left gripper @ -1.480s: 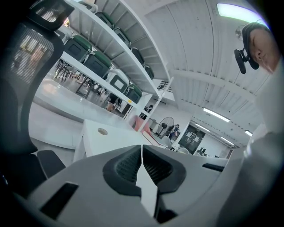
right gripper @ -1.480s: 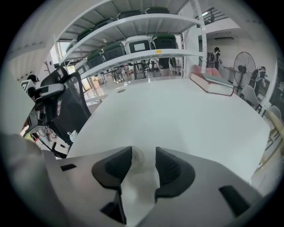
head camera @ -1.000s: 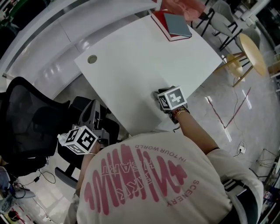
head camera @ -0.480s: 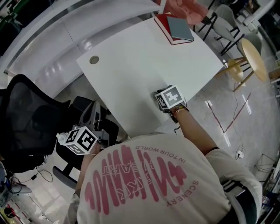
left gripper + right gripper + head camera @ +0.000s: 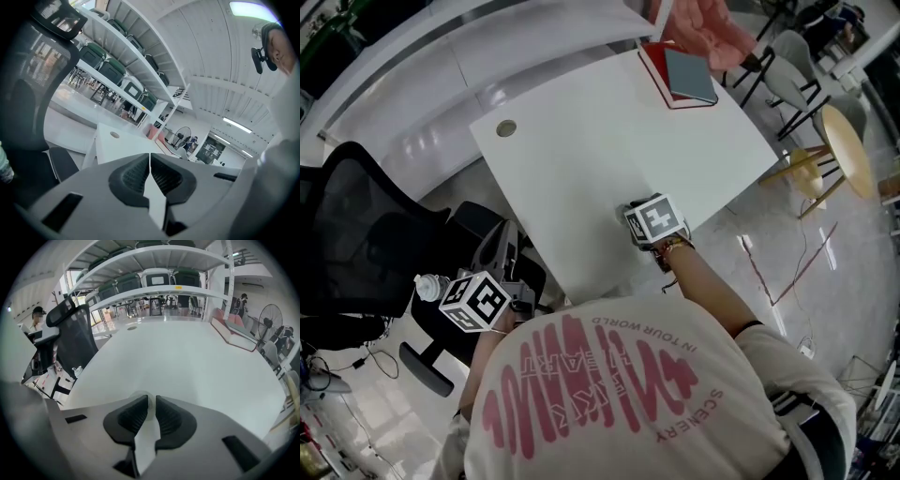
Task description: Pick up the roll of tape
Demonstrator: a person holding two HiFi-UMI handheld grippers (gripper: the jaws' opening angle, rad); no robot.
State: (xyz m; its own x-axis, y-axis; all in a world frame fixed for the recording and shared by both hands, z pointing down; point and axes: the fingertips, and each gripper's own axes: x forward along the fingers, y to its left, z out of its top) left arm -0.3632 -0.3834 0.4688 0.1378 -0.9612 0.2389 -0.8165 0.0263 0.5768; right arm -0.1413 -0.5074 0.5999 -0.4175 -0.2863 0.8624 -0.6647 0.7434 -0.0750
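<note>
My right gripper [image 5: 632, 212] points steeply down onto the white table [image 5: 581, 141] near its front edge. In the right gripper view a pale, see-through roll of tape [image 5: 138, 396] lies on the tabletop right at the tips of my right gripper [image 5: 151, 398]. Its jaws are closing, and the roll's wall sits in the narrow gap between the black ribbed pads [image 5: 133, 416]. The head view hides the roll behind the marker cube [image 5: 656, 219]. My left gripper [image 5: 502, 246] hangs off the table's left edge over a chair, and the left gripper view shows that gripper [image 5: 150, 155] shut and empty.
A red book with a grey one on top [image 5: 680, 73] lies at the table's far corner, beside a pink object [image 5: 712, 33]. A round cable hole [image 5: 506, 128] marks the far left. A black mesh chair [image 5: 356, 253] stands left; a wooden stool [image 5: 844, 131] stands right.
My right gripper has stayed at the same spot near the table's front edge. The left gripper has shifted only slightly beside the chair. The head view has drifted a little.
</note>
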